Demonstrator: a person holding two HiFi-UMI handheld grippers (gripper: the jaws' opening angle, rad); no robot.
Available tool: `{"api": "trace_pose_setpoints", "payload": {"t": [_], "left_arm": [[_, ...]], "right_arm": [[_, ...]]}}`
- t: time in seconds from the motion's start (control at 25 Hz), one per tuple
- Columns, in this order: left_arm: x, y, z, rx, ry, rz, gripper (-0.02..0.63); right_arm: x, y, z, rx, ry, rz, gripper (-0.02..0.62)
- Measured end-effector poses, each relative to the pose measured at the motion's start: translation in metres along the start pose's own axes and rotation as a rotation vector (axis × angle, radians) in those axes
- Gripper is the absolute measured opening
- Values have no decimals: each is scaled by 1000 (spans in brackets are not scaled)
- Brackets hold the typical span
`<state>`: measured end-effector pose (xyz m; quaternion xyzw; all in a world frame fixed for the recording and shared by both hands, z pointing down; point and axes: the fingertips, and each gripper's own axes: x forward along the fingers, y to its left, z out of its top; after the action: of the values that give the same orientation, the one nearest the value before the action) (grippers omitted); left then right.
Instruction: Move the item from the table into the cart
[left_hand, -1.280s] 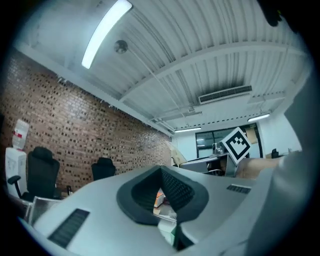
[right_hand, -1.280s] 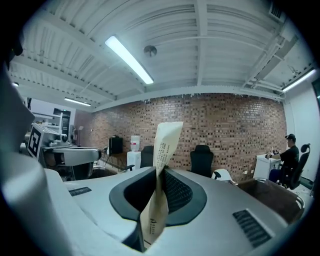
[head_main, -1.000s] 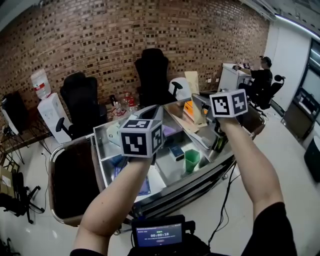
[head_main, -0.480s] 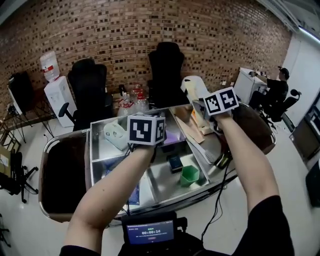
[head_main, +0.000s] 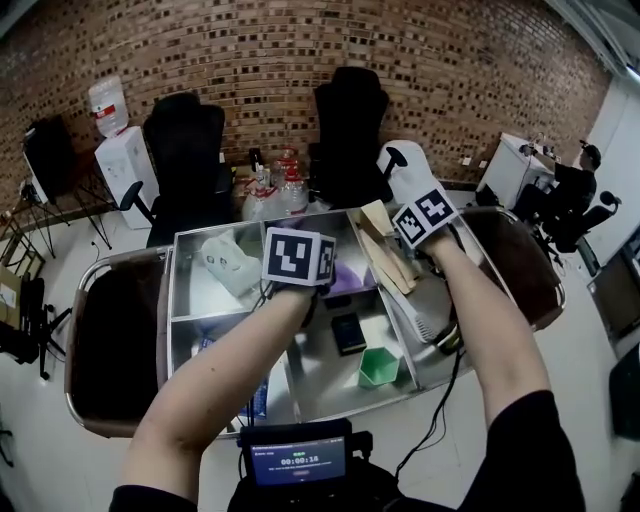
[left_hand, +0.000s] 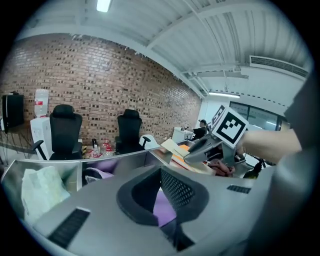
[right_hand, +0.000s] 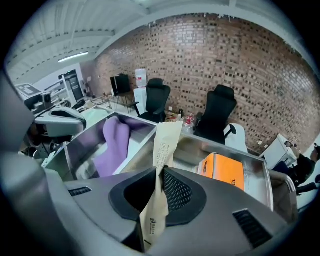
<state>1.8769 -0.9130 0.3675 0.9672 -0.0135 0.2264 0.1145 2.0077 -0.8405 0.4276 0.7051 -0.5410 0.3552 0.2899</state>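
The right gripper (right_hand: 160, 172) is clamped on a thin beige paper sleeve (right_hand: 165, 142). The pads pinch its lower part, and the long upper end stands free above the jaws, leaning slightly right. The left gripper (left_hand: 161, 172) carries nothing, and its jaws appear pressed together with only purple fabric showing beyond them.

**Handling.** The sleeve is probably very light, flat and limp. It should crease before it resists, and smooth paper may slide in a loose pinch. The free end will likely sway with any quick motion. A grip nearer mid-length would steady it, but the present hold looks adequate for a short drop. Nothing suggests it is fragile beyond creasing.

**Location.** The sleeve is off the table (head_main: 110, 340) and sits over the steel cart (head_main: 250, 225), above the divider between two compartments. One holds a purple cloth (right_hand: 114, 145) and the other an orange box (right_hand: 223, 172).

**Edges and clearance.**
- The divider walls are thin sheet metal, so the free end could catch on a rim.
- Bare steel floor shows beside the orange box. This is the clearest landing zone.
- The front compartments hold a green cup (head_main: 380, 368) and a dark box (head_main: 348, 333), which leave less room there.
- The left gripper hangs near, over the middle of the cart, and should be kept apart from the release path.
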Motion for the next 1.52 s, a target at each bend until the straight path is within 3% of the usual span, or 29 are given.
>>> {"api": "trace_pose_setpoints", "payload": {"t": [0.32,0.68,0.8,1.0,1.08,1.2,1.52], "left_arm": [[28,16,-16,-8,30,23,8],[28,16,-14,4,7,2,8],[28,14,-13,12,7,-7,8],[25,17,-18,15,6,2,8],[21,19,-17,15,3,6,8],[7,21,-14,14,-8,9,8],[-49,15,3,48,-87,1,8]], "right_arm": [[52,-29,-34,-50,184,-41,35],[66,-32,-34,-68,241,-71,39],[65,-34,-35,-72,256,-86,66],[66,-32,-37,-81,255,-97,110],[63,-31,-36,-83,256,-108,179],[52,-23,-28,-79,238,-112,179],[-4,13,7,-8,19,-91,179]]}}
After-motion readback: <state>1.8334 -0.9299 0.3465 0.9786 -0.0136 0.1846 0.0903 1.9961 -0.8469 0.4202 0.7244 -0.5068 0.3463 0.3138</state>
